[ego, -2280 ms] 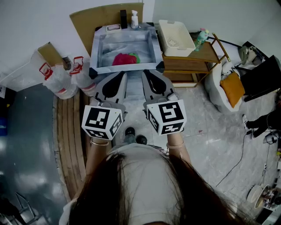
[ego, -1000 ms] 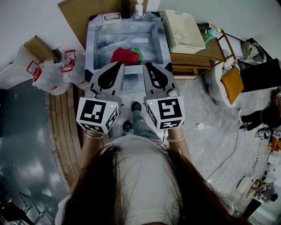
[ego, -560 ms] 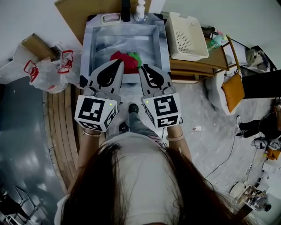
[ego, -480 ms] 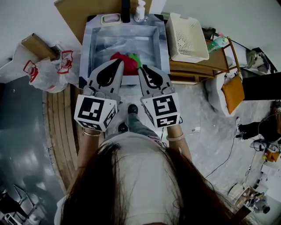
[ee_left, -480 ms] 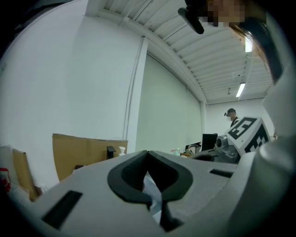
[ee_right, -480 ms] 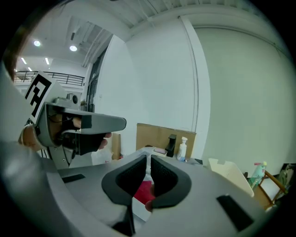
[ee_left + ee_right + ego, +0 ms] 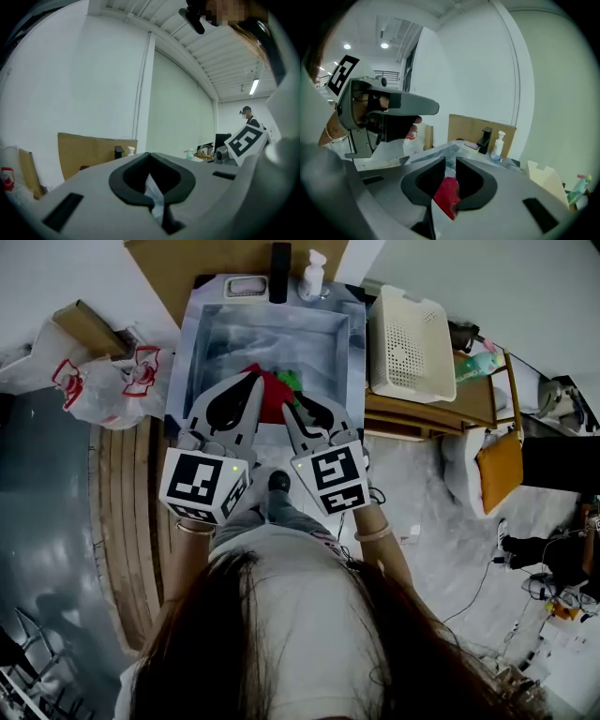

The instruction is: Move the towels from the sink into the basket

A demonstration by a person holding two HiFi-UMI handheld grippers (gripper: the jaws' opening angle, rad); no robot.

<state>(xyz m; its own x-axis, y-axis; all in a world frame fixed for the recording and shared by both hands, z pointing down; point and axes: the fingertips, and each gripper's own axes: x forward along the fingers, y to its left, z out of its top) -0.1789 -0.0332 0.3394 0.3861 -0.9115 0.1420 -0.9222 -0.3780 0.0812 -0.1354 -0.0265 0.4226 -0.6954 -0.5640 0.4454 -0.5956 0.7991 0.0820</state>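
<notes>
Towels [image 7: 274, 392] lie in the sink [image 7: 272, 334] at 12 o'clock from me. I count two: one red towel [image 7: 270, 397] and one green towel [image 7: 291, 381]. The green one touches the red one at its 1 o'clock side. Both sit near the sink's front wall.

One white basket [image 7: 405, 338] stands at 3 o'clock of the sink, on a wooden shelf [image 7: 427, 404]. It has nothing in it. The sink's right wall is between the towels and the basket.

At the sink's back edge, 12 o'clock, I see one black tap [image 7: 280, 259], one soap bottle [image 7: 312, 276] and one soap dish [image 7: 245, 285]. White plastic bags [image 7: 112, 390] sit on the floor at 9 o'clock of the sink, with one cardboard box [image 7: 89, 329] just beside them.

My left tongs [image 7: 255, 379] hang over the sink's front edge. Their tips are pressed together and hold nothing. My right tongs [image 7: 289, 411] are just beside them at 3 o'clock. Their jaws are opening, a small gap so far. Through the gap I see the red towel farther off, but the pads do not touch it.
</notes>
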